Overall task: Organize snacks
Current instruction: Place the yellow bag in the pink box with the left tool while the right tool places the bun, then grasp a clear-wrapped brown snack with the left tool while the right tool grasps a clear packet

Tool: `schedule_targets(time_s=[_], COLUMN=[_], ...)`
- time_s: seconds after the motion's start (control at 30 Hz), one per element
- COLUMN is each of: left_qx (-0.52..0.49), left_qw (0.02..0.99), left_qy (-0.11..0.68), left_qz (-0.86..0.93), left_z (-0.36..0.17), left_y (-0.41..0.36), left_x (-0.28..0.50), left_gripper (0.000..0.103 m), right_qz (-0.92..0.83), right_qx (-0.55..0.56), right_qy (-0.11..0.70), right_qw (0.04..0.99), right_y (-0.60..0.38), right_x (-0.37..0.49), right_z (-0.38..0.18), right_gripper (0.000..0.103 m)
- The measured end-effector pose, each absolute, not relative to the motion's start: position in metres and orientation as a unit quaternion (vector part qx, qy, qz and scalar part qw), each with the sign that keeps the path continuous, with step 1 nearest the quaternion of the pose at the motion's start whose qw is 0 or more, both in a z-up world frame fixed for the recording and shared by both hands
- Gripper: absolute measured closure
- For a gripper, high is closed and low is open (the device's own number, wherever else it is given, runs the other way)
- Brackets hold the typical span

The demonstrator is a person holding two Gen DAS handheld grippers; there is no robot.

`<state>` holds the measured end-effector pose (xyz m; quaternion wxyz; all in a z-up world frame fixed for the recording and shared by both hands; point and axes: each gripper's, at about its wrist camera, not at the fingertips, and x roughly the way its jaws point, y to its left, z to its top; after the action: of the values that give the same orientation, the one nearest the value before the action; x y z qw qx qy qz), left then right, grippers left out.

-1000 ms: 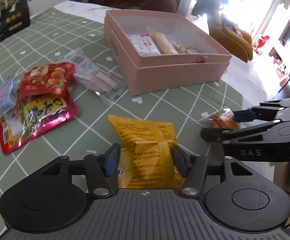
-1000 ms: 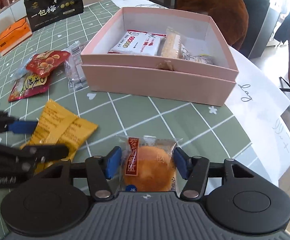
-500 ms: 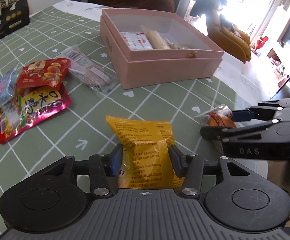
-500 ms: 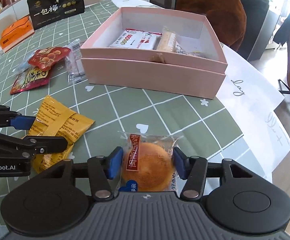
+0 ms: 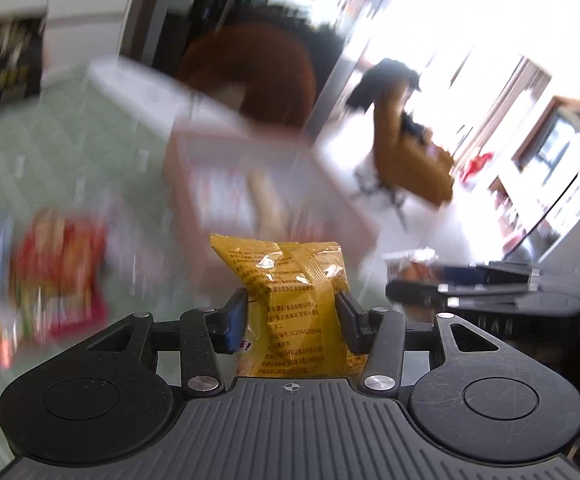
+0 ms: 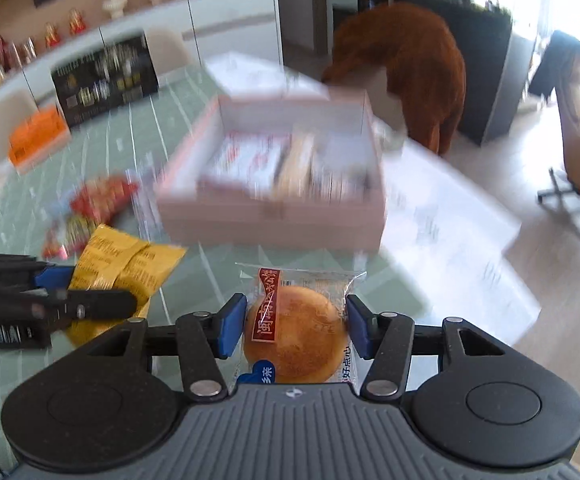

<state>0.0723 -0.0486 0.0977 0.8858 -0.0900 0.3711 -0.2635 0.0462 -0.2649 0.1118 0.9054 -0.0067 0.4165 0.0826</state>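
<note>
The pink box (image 6: 273, 216) sits open on the green checked table (image 6: 137, 148), holding a white-and-red packet (image 6: 245, 158), a tan bar (image 6: 296, 160) and more wrappers too blurred to tell. The left gripper (image 5: 292, 314) has just been closing and now pinches the yellow bag (image 5: 290, 300), lifted before the box. The right gripper (image 6: 296, 326) clamps the wrapped cake (image 6: 296, 332), also clear of the table. Only the right view shows the black carton (image 6: 103, 78) and orange box (image 6: 37, 138) at the far edge; loose red packets (image 5: 57, 268) lie left of the pink box.
</note>
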Motion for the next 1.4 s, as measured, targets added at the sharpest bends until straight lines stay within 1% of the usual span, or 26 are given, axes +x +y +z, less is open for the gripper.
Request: schedule_targets(time_s=[0.07, 0.17, 0.27, 0.33, 0.4, 0.47, 0.5, 0.53, 0.57, 0.67, 0.7, 0.73, 0.77, 0.8, 0.83, 0.9, 1.0, 1.2, 1.3, 1.4], left_qx=[-0.069, -0.08, -0.116, -0.128, -0.136, -0.144, -0.147, -0.146, -0.141, -0.126, -0.123, -0.116, -0.107, -0.096, -0.085, -0.068, -0.042, 0.005, 0.001, -0.022], left_qw=[0.903, 0.907, 0.89, 0.886, 0.89, 0.89, 0.89, 0.891, 0.892, 0.891, 0.889, 0.889, 0.89, 0.89, 0.889, 0.89, 0.895, 0.882, 0.877, 0.865], left_qy=[0.336, 0.311, 0.332, 0.358, 0.362, 0.365, 0.37, 0.378, 0.386, 0.415, 0.423, 0.427, 0.429, 0.432, 0.437, 0.44, 0.428, 0.436, 0.442, 0.455], left_qz=[-0.259, -0.272, -0.289, -0.264, -0.243, -0.233, -0.222, -0.204, -0.185, -0.136, -0.127, -0.119, -0.113, -0.109, -0.105, -0.103, -0.116, -0.177, -0.189, -0.21], left_z=[0.126, 0.143, 0.134, 0.124, 0.119, 0.114, 0.109, 0.101, 0.091, 0.057, 0.049, 0.04, 0.032, 0.026, 0.02, 0.011, 0.01, 0.011, 0.01, 0.011], left_y=[-0.056, -0.064, -0.073, -0.073, -0.057, -0.03, -0.017, -0.004, 0.009, 0.033, 0.038, 0.039, 0.038, 0.036, 0.033, 0.027, 0.017, 0.003, 0.005, 0.009], left_x=[0.098, 0.141, 0.195, 0.222, 0.23, 0.232, 0.232, 0.233, 0.233, 0.237, 0.236, 0.235, 0.234, 0.232, 0.23, 0.227, 0.224, 0.195, 0.171, 0.153], left_gripper=[0.05, 0.05, 0.047, 0.052, 0.052, 0.052, 0.052, 0.052, 0.052, 0.052, 0.052, 0.052, 0.052, 0.052, 0.052, 0.052, 0.051, 0.053, 0.062, 0.064], right_qz=[0.082, 0.077, 0.067, 0.079, 0.073, 0.057, 0.059, 0.065, 0.067, 0.071, 0.073, 0.076, 0.074, 0.07, 0.08, 0.102, 0.129, 0.148, 0.155, 0.167], right_qx=[-0.014, -0.011, -0.009, -0.012, -0.031, -0.038, -0.035, -0.028, -0.021, -0.011, -0.011, -0.011, -0.019, -0.037, -0.047, -0.037, -0.033, -0.062, -0.051, -0.029], right_qy=[0.384, 0.36, 0.349, 0.347, 0.376, 0.389, 0.388, 0.387, 0.389, 0.413, 0.422, 0.431, 0.425, 0.415, 0.422, 0.433, 0.436, 0.449, 0.454, 0.462], right_qw=[0.919, 0.93, 0.935, 0.935, 0.923, 0.919, 0.919, 0.92, 0.918, 0.908, 0.904, 0.899, 0.902, 0.906, 0.902, 0.895, 0.89, 0.879, 0.876, 0.87], right_y=[-0.267, -0.269, -0.266, -0.259, -0.249, -0.245, -0.246, -0.249, -0.253, -0.254, -0.252, -0.248, -0.244, -0.238, -0.23, -0.219, -0.205, -0.182, -0.181, -0.176], right_x=[0.061, 0.096, 0.134, 0.159, 0.183, 0.188, 0.183, 0.176, 0.17, 0.152, 0.145, 0.14, 0.132, 0.123, 0.119, 0.112, 0.097, 0.079, 0.077, 0.08], right_z=[0.14, 0.171, 0.176, 0.17, 0.158, 0.15, 0.147, 0.144, 0.139, 0.115, 0.107, 0.098, 0.094, 0.09, 0.087, 0.085, 0.082, 0.073, 0.072, 0.069], right_gripper=[0.05, 0.05, 0.05, 0.045, 0.045, 0.045, 0.043, 0.037, 0.034, 0.033, 0.033, 0.03, 0.03, 0.03, 0.03, 0.03, 0.03, 0.03, 0.03, 0.03])
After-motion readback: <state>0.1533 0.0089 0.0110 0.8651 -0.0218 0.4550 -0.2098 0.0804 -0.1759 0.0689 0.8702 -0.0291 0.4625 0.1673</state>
